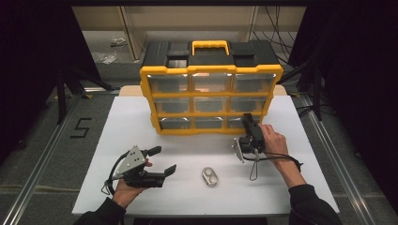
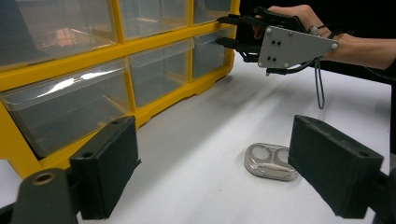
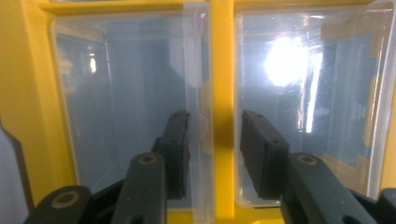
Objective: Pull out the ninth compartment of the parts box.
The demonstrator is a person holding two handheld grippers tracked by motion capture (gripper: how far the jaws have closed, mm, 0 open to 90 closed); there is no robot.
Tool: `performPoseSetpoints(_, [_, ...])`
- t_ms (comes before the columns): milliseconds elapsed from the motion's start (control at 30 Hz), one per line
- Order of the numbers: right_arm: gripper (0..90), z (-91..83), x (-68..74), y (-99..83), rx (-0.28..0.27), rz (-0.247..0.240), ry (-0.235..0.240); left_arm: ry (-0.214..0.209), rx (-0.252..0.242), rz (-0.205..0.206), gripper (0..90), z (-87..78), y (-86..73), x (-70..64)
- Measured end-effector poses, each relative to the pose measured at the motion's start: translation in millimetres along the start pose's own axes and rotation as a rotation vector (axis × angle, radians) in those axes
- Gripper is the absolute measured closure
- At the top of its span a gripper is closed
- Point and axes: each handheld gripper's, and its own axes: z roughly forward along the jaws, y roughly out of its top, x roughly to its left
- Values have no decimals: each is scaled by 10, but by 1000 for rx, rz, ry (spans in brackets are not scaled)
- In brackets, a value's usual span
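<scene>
Plainly, the work in hand centres on the bottom-right drawer [image 1: 239, 123] of the yellow organiser [image 1: 211, 99], the clear bin at the right end of the lowest row, standing at the back of the white table [image 1: 141, 122]; its front lip [image 3: 198, 116] shows in the right gripper view as a thin clear ridge running upright in that turned picture, so its long axis on the table runs level, left to right along the cabinet face; the right gripper [image 1: 248, 123] is right at that face, its jaws spread and set one to each side of the lip and the yellow rail, not yet closed on either, and whether a pad touches the plastic I cannot tell; the drawer lies straight ahead of these tongs, so the coming move, as I judge it, is a squeeze across the lip and a pull back toward the person; the right hand is by far the nearer; farther out, a small metal case [image 1: 210, 177] lies flat on the table near the front edge, between the two hands; the left gripper [image 1: 162, 160] hovers well apart from the cabinet, jaws wide and empty, the case just beyond its right jaw in its own view [image 2: 271, 161].
</scene>
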Motion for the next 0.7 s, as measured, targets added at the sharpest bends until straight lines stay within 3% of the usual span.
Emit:
performPoseSetpoints(400, [769, -11, -26, 1, 8, 20, 70, -2, 1, -4, 155, 1, 1, 2])
performPoseSetpoints(700, [779, -23, -29, 8, 13, 0, 77, -2, 2, -3, 155, -1, 0, 4])
